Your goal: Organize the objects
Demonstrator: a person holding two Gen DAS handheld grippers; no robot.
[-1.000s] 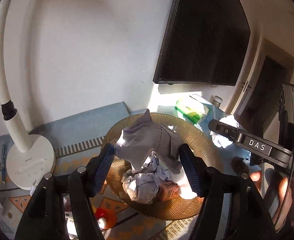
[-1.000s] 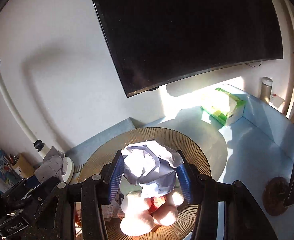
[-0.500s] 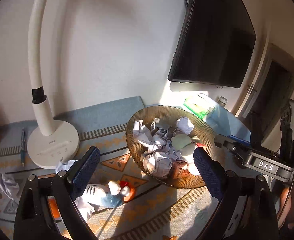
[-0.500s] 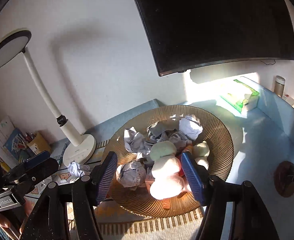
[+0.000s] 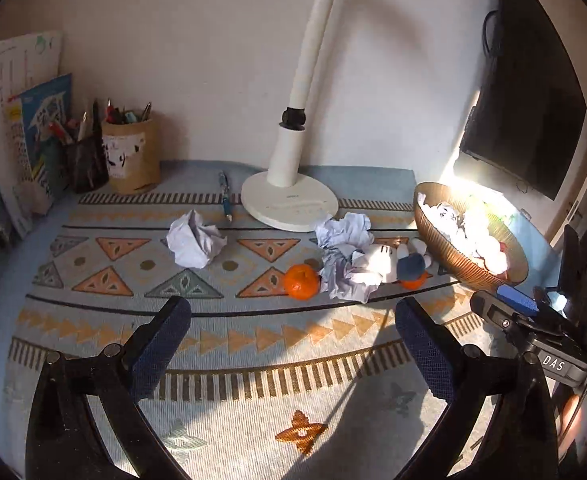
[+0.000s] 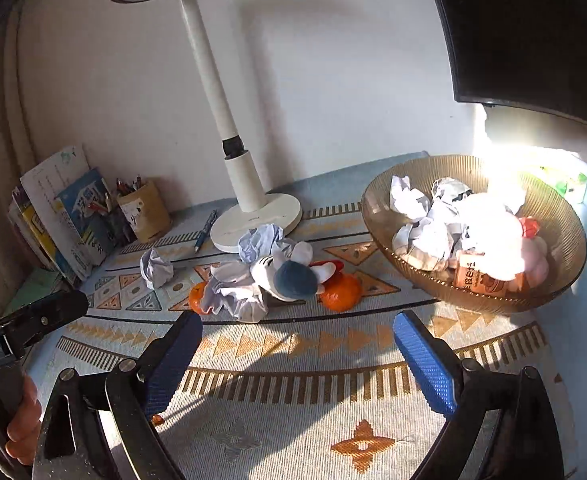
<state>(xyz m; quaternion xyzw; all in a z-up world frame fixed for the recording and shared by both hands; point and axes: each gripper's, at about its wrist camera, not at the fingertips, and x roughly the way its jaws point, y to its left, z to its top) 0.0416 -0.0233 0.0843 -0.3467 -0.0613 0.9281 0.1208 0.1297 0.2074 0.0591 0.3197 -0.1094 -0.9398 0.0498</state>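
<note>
A ribbed amber bowl (image 6: pixel 565 288) (image 5: pixel 441 240) at the right holds crumpled paper, a plush toy and a small carton. On the patterned mat lie a loose paper ball (image 5: pixel 194 240) (image 6: pixel 156 268), two oranges (image 5: pixel 301 281) (image 6: pixel 339 292), more crumpled paper (image 5: pixel 343 248) (image 6: pixel 237 292) and a white-and-blue plush toy (image 5: pixel 389 262) (image 6: pixel 289 274). My left gripper (image 5: pixel 292 320) hangs over the mat short of the oranges, jaws opening, nothing between them. My right gripper (image 6: pixel 297 334) is likewise short of the pile, jaws opening and empty.
A white desk lamp (image 5: pixel 289 200) (image 6: pixel 253 216) stands behind the pile, a pen (image 5: pixel 225 196) beside its base. Pencil holders (image 5: pixel 131 156) and books (image 5: pixel 25 152) fill the back left. A dark screen (image 6: pixel 533 32) hangs on the wall at right.
Both grippers let go of crumpled paper over the bowl, opened wide and swung left and back; the bowl now sits to the right and the mat's clutter is in front.
</note>
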